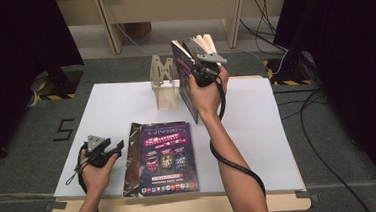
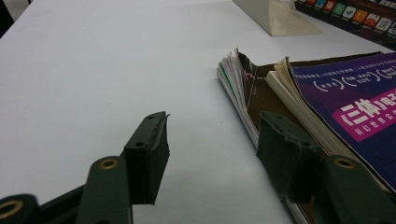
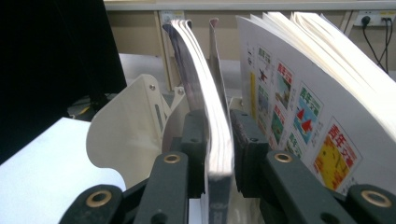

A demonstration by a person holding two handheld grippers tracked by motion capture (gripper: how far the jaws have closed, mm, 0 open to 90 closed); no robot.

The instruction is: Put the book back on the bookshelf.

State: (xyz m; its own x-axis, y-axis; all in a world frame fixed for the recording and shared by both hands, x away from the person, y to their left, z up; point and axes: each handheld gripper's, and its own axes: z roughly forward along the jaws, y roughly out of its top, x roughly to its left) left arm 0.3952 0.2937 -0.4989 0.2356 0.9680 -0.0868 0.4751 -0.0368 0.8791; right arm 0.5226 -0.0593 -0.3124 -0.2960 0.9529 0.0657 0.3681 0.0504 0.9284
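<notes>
The left gripper (image 1: 110,150) rests with jaws apart beside two magazines (image 1: 162,159) stacked flat, then one cream bookstand (image 1: 164,85) – and the right gripper (image 1: 199,71) has one upright magazine (image 1: 186,81) between its jaws, perhaps loosely, against the bookstand – a second standing alongside.

The tabletop (image 1: 259,146) is covered in plain white, with a pale wooden edge along the front. The magazine (image 1: 165,157) lying flat has a deep purple cover with a magenta title band, white lettering and a row of small multicoloured icons at its foot. The upright magazine (image 3: 215,140) has a dark glossy cover and cream pages; its neighbour (image 3: 299,116) shows yellow, blue and red picture panels. The stand (image 1: 164,87) is cream. Both claws (image 2: 212,154) are black.
</notes>
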